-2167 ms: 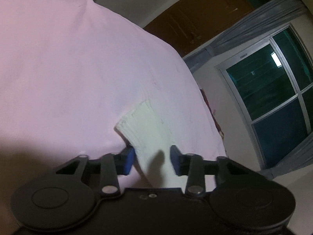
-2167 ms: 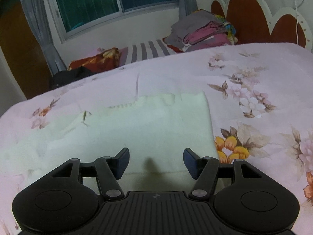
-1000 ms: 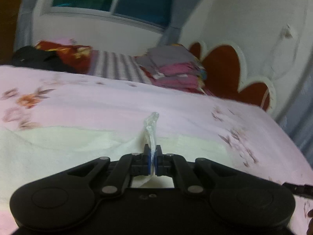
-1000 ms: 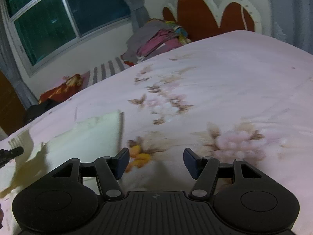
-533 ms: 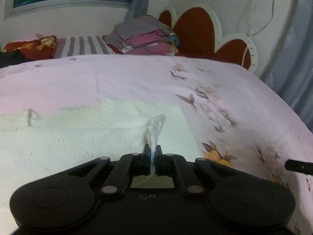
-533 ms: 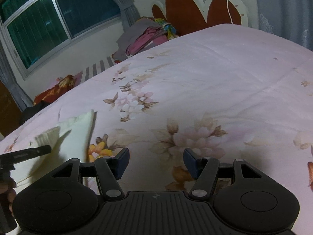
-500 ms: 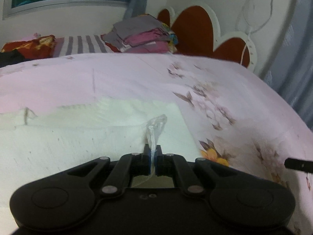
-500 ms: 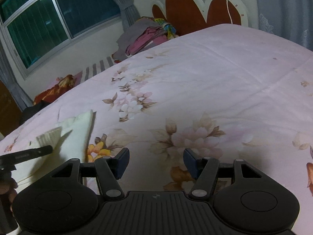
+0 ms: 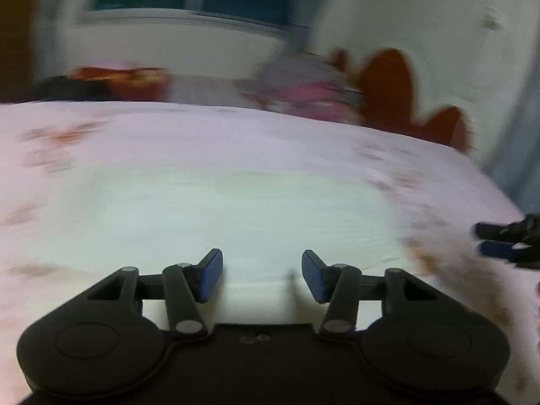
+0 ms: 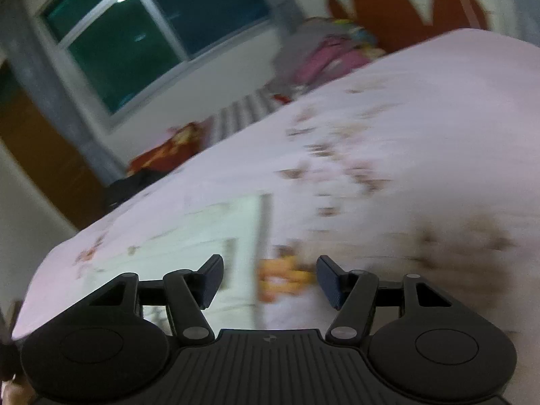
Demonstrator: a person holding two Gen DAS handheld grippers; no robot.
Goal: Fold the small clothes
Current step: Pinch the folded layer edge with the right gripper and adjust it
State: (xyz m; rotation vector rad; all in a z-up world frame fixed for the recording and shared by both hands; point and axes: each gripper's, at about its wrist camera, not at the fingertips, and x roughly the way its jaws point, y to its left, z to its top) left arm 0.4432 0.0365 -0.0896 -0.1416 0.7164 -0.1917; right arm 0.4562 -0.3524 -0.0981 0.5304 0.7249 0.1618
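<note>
A cream knitted garment (image 9: 236, 212) lies flat on the pink floral bed (image 9: 168, 135). My left gripper (image 9: 262, 276) is open and empty just above its near edge. In the right wrist view the garment (image 10: 202, 233) lies left of centre, with its right edge ahead of my right gripper (image 10: 270, 280), which is open and empty over the bedspread. The right gripper's fingertips (image 9: 496, 239) show at the right edge of the left wrist view. Both views are motion-blurred.
A pile of folded clothes (image 10: 330, 54) and red and striped pillows (image 10: 175, 148) sit at the far side of the bed by the red scalloped headboard (image 9: 398, 81). A window (image 10: 152, 33) and a wooden door (image 10: 40, 155) are behind.
My left gripper has let go of the garment's edge and opened; the cloth now lies flat. My right gripper has swung left toward the garment and stayed open.
</note>
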